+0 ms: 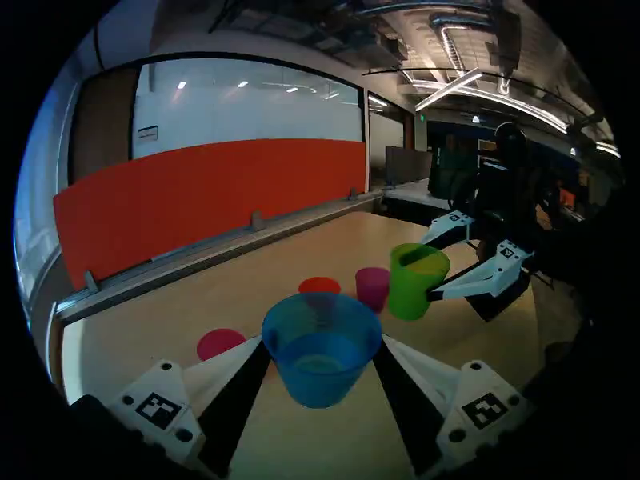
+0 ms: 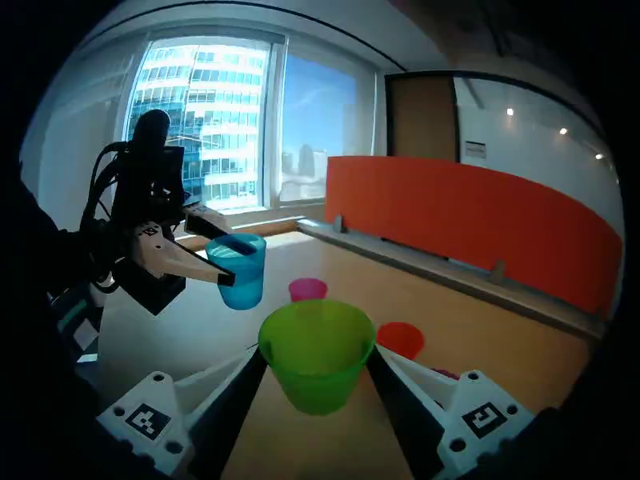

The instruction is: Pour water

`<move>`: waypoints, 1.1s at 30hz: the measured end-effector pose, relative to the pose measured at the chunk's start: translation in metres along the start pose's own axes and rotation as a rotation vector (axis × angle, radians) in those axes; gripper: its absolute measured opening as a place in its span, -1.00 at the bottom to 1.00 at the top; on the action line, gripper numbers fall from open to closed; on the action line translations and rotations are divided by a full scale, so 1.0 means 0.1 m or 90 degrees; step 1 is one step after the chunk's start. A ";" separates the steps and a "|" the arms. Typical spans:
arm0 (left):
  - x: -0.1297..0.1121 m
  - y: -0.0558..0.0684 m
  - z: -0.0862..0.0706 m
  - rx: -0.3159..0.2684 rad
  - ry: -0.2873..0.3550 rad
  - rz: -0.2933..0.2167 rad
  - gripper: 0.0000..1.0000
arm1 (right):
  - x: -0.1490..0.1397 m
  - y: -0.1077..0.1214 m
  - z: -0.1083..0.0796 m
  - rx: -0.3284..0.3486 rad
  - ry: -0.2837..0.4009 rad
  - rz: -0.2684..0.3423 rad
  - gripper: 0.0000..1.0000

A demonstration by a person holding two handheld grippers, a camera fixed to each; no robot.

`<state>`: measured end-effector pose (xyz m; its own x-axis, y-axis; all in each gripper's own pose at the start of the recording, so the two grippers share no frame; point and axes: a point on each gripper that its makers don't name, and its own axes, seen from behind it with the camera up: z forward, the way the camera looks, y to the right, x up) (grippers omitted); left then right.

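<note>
The left gripper (image 1: 322, 344) pinched a blue cup (image 1: 322, 364) between both fingers and held it upright above the table (image 1: 240, 296). The cup's wall was translucent, with a paler band low inside; whether that was water could not be told for certain. The right gripper (image 2: 318, 356) clamped a green cup (image 2: 318, 368) the same way, upright, and its inside looked bare from above.

In the left gripper view the green cup hung ahead and to the right of the blue one, apart from it, with the right gripper's white fingers on either side of it and dark cabling behind. In the right gripper view the blue cup sat ahead and to the left, at about the same height.

Three smaller cups stood on the table under and between the held ones: a magenta cup (image 1: 372, 286) just beside the green cup in the picture, an orange cup (image 1: 319, 285) partly hidden behind the blue cup's rim, and a pink cup (image 1: 220, 342) off to the left, near the left finger. An orange partition (image 1: 208, 192) ran along the table's far edge, and tall windows (image 2: 200, 120) stood beyond the table's end.
</note>
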<state>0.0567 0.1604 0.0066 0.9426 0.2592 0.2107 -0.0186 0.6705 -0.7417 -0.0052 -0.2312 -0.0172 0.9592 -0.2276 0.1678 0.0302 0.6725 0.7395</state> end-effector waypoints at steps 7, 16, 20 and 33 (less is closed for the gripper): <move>0.16 0.06 -0.11 0.006 0.028 0.004 0.71 | 0.16 -0.06 -0.08 -0.005 0.031 -0.012 0.82; 0.35 0.16 -0.22 0.007 0.071 0.009 0.71 | 0.28 -0.11 -0.14 -0.007 0.059 -0.012 0.81; 0.43 0.19 -0.25 0.013 0.090 0.012 0.71 | 0.33 -0.15 -0.16 -0.001 0.071 -0.013 0.81; 0.72 0.23 -0.35 0.036 0.141 0.044 0.71 | 0.46 -0.22 -0.23 0.015 0.088 -0.027 0.81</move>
<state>0.1357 0.1700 -0.0182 0.9884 0.1515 0.0109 -0.0988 0.6957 -0.7115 0.0446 -0.2404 -0.0409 0.9868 -0.1555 0.0461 0.0665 0.6474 0.7592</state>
